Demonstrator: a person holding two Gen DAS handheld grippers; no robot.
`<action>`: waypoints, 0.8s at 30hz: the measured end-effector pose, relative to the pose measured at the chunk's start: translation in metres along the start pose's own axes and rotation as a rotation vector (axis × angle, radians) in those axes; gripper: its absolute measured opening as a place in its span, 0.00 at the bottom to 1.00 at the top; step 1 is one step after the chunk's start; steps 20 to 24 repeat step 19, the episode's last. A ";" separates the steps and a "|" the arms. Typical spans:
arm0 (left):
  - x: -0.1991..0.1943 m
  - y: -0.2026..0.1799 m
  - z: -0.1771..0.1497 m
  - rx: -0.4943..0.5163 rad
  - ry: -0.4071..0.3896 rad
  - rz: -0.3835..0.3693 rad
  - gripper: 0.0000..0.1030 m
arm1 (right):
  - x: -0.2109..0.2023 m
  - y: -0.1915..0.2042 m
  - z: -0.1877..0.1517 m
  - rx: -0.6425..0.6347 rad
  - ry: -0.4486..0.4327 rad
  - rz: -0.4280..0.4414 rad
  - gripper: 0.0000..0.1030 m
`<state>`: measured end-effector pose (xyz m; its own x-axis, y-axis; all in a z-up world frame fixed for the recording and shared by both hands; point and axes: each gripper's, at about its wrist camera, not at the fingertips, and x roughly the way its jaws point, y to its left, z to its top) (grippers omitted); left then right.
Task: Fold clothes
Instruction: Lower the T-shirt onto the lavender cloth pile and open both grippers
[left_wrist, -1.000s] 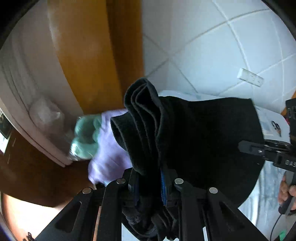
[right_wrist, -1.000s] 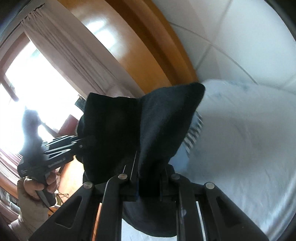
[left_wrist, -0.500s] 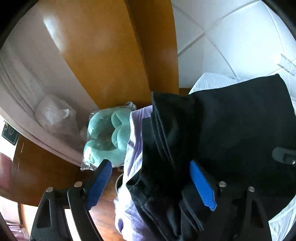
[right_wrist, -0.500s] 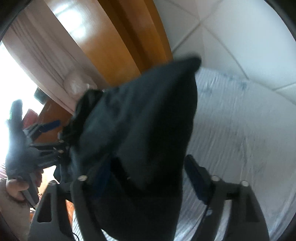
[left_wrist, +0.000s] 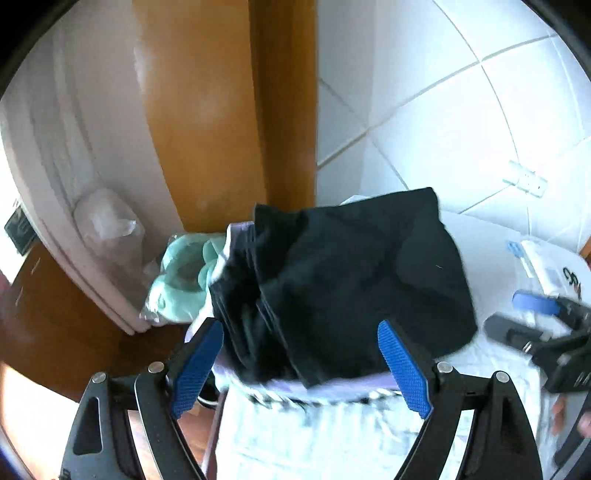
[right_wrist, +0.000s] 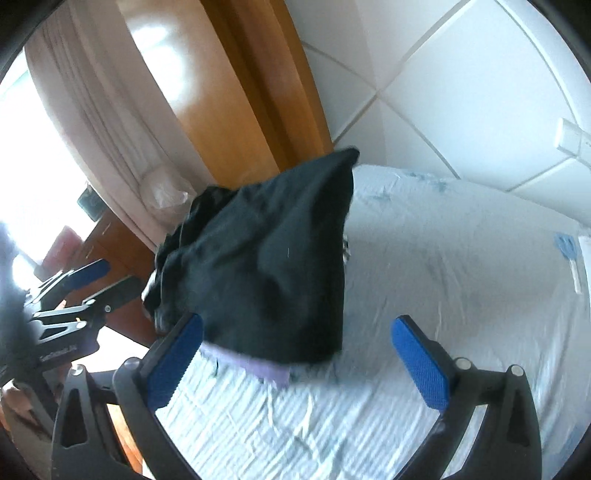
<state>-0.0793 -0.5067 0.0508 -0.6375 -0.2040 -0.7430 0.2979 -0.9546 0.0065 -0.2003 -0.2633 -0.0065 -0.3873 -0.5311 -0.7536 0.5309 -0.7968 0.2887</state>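
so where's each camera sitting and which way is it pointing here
Left wrist: on the left gripper, angled down at the black garment on the lilac cloth; its open fingers and the right gripper show.
Right wrist: on the right gripper, jaws opening, nothing between them, looking down at the bed sheet; the left gripper shows.
Shared: the garment, bed, wooden door frame.

Bed sheet (right_wrist: 443, 266) lies bare right of the black garment (right_wrist: 266, 266): passage free. Left is obstructed: wooden panel (left_wrist: 207, 110), plastic bag (left_wrist: 107, 221), teal bundle (left_wrist: 181, 273) crowd the bed edge.
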 end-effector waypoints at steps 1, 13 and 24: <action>-0.004 -0.005 -0.004 0.002 -0.005 -0.011 0.84 | 0.000 0.001 -0.006 0.005 0.007 -0.004 1.00; 0.007 -0.031 -0.026 0.022 0.082 -0.041 0.84 | -0.009 0.004 -0.038 0.016 0.051 -0.079 1.00; 0.007 -0.025 -0.026 0.023 0.060 -0.030 0.84 | -0.006 0.008 -0.036 -0.004 0.052 -0.104 1.00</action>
